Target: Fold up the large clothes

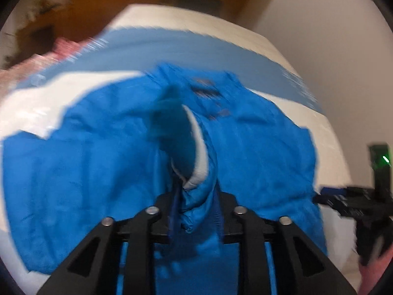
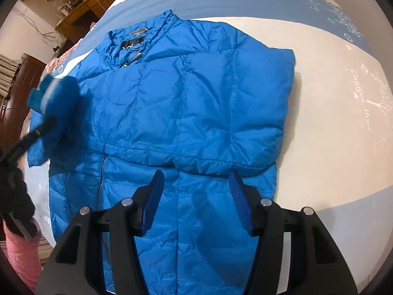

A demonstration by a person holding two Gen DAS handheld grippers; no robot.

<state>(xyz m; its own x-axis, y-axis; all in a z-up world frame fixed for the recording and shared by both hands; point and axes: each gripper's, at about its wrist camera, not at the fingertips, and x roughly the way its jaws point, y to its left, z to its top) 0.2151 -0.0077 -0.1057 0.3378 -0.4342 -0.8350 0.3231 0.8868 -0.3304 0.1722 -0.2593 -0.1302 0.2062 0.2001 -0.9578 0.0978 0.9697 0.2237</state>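
Sleeve [image 1: 194, 147] of the quilted blue down jacket [image 2: 186, 103] is hanging in the left gripper [image 1: 195, 211]'s narrow jaws for folding inward; the right gripper [image 2: 196, 201] is hovering half-open, empty, above the hem on the bed [image 2: 331, 123].

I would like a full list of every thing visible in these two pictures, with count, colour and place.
Blue quilted down jacket: one, bright blue, spread flat on the bed, collar far from the camera.
Jacket sleeve with knit cuff: one, blue with pale lining, lifted between the left tool's fingers.
Bed cover: one, cream with blue bands, under the jacket.
Wooden furniture: brown, behind the bed.
Left tool: one, black, blue pads, gripping the sleeve.
Right tool: one, black, blue pads, open above the jacket's lower part.
Pink sleeve: one, lower left.
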